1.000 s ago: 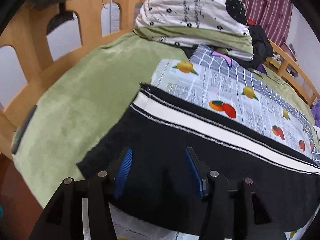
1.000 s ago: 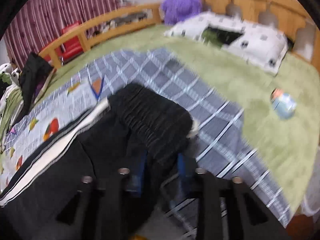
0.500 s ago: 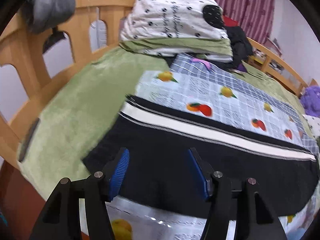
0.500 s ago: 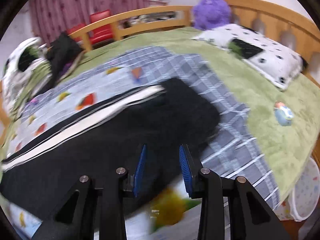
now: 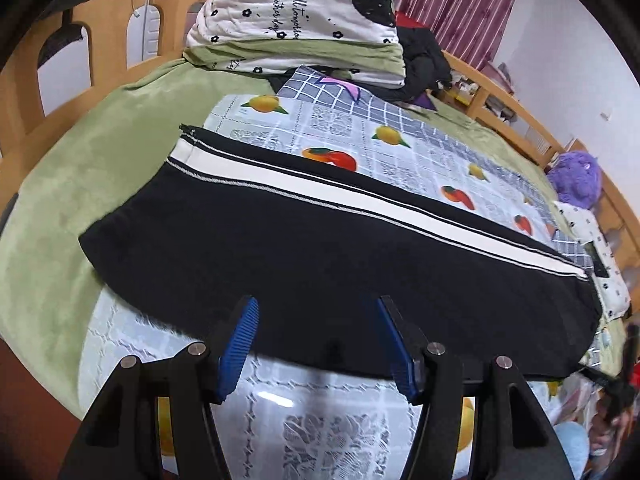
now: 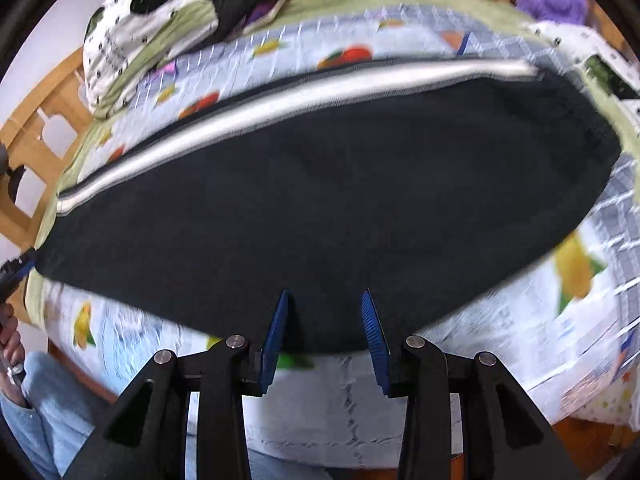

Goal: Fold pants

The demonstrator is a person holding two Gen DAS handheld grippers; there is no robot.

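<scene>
Pants lying flat, both grippers gaping and holding nothing.

The pants (image 5: 320, 248) are lying lengthwise across the quilt (image 5: 400, 148), stripe on the far side. The left gripper (image 5: 316, 344) and right gripper (image 6: 326, 330) are hovering at the near edge; pinching both ends evenly should be keeping the fold square. No containers are showing.
</scene>
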